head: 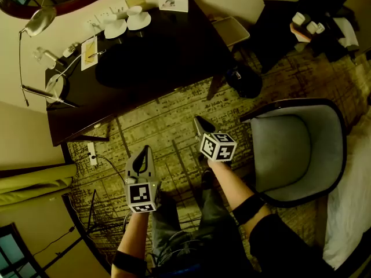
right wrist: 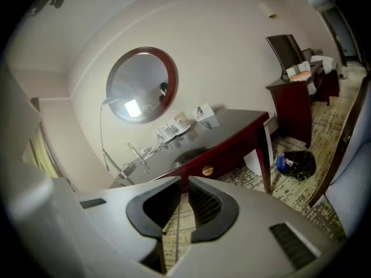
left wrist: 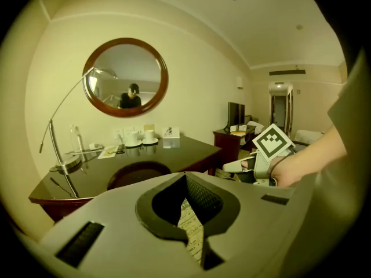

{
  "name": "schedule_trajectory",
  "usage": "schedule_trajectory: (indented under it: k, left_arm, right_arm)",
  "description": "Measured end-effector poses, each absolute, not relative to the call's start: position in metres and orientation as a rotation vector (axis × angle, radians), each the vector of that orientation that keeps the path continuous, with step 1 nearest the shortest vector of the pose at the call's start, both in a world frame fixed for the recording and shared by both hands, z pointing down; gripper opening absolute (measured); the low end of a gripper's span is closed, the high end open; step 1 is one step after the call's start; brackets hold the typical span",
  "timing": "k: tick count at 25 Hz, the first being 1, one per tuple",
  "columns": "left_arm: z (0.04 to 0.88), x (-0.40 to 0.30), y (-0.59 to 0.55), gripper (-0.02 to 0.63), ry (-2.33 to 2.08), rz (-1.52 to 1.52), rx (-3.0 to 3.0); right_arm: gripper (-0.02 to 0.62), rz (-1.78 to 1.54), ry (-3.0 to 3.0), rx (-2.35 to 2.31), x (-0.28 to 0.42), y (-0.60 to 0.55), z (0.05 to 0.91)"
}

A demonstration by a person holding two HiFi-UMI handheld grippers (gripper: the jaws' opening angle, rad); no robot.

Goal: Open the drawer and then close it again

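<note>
The right gripper [right wrist: 185, 179] holds its jaws a narrow gap apart, nothing between them. It hangs over the patterned carpet [head: 168, 126], short of the dark surface [head: 174, 45]. The left gripper [head: 144, 150] beside it is closed and empty. The drawer [right wrist: 223, 160] sits pushed in under the surface's front edge, its round knob [right wrist: 207, 170] untouched.

Hotel room — desk [head: 162, 57], round mirror [left wrist: 125, 77], armchair [head: 295, 149]

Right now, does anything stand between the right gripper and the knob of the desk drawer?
Nothing visible does. The right gripper faces the drawer knob with only carpet between them; the armchair stands off to its right.
</note>
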State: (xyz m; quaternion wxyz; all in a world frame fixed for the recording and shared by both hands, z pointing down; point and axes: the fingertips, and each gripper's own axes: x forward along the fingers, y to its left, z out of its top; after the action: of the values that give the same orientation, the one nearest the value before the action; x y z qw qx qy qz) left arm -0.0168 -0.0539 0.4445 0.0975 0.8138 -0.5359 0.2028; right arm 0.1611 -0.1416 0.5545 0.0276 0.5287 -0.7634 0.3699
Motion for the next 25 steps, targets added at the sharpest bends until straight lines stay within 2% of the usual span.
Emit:
schedule_trajectory:
  k: [13,25]
  left_arm:
    - [0.522,-0.008,-0.109,0.003,-1.567,0.512,2.439]
    - [0.547,0.01,-0.143,0.003,-1.548,0.461,2.483]
  right_arm:
    - [0.212,1.645,-2.292,1.815,0.14,-0.233,0.68]
    - [0.21,1.847,-2.278,1.865,0.124,-0.287,0.723]
